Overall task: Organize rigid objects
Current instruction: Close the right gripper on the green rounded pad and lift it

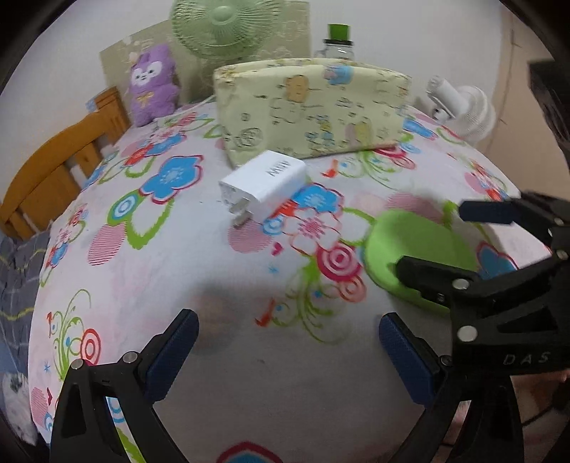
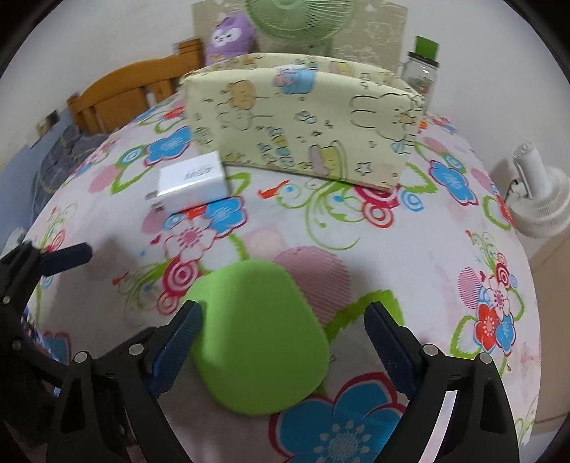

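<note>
From the left wrist, the left gripper [image 1: 286, 350] stands spread wide over bare floral tablecloth [image 1: 213, 277]; the white charger [image 1: 265, 185] lies well ahead of its fingers, the green case [image 1: 409, 249] ahead to the right.

From the right wrist, the right gripper [image 2: 281, 336] is spread, the green case [image 2: 258, 334] lying between its fingers, touching neither; the charger [image 2: 194, 180] sits farther ahead-left, beside the patterned pouch [image 2: 302, 121].

1. A home bedroom: a flower-print sheet [image 1: 199, 285] covers the surface filling the frame.
2. A wooden bed frame [image 1: 53, 171] stands at the left edge.
3. A purple plush toy [image 1: 151, 85] and a green fan [image 1: 228, 25] sit at the top against the wall.
</note>
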The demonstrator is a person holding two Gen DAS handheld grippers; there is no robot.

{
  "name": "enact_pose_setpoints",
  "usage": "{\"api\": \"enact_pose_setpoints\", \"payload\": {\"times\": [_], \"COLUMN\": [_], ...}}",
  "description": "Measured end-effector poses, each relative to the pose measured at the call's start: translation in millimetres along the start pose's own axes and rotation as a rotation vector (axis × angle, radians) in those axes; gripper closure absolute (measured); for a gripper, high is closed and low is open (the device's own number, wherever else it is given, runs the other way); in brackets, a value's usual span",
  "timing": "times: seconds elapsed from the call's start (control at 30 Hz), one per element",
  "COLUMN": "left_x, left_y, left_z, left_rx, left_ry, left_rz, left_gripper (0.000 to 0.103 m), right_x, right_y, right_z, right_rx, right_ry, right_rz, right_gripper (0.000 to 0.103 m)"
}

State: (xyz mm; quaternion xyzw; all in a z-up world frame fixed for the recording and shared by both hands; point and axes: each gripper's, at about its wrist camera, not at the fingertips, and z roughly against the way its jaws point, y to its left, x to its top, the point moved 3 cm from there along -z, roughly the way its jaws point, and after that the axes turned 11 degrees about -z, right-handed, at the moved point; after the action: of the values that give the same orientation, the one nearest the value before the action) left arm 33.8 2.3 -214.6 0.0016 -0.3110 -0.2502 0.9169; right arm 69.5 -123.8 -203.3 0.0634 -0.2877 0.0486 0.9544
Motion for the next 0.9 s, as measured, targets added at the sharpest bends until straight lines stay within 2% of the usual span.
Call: {"api": "enact_pose_setpoints", "payload": {"times": [0.1, 0.37, 0.43, 0.53, 0.7, 0.9], "left_x": [-3.9, -7.6, -7.2, -5.5, -1.2, 15.5], "left_y": [-4.8, -13.2, -10.9, -10.5, -6.0, 6.0], "left_z": [3.6, 8.6, 7.0, 6.2, 2.2, -3.6], "left_rx": [-0.012, -0.009, -0.02, -0.017, -0.003, -0.03], "left_ry": [0.004, 0.001, 0.007, 0.009, 0.015, -0.003], "left_rz": [-0.025, -0.05, -0.035, -0.031, -0.013, 0.029], "left_gripper": [0.001, 0.001, 0.001, 0.001, 0.001, 0.001], "right_x": [-5.6, -13.7, -13.1, -11.6, -6.2, 11.9], "right_y": [5.8, 0.9, 1.2, 6.8, 4.9, -1.8], "right_z": [3.2, -2.6, -3.4, -2.6, -5.4, -4.9], "right_rx": [0.002, 0.024, 0.027, 0.017, -0.009, -0.017], "right_ry": [0.014, 0.085, 0.078, 0.056, 0.044, 0.005], "right_rz": [0.04, 0.021, 0.017, 0.039, -0.001, -0.053], "right_gripper": [0.009, 0.01, 0.011, 0.023, 0.023, 0.023]}}
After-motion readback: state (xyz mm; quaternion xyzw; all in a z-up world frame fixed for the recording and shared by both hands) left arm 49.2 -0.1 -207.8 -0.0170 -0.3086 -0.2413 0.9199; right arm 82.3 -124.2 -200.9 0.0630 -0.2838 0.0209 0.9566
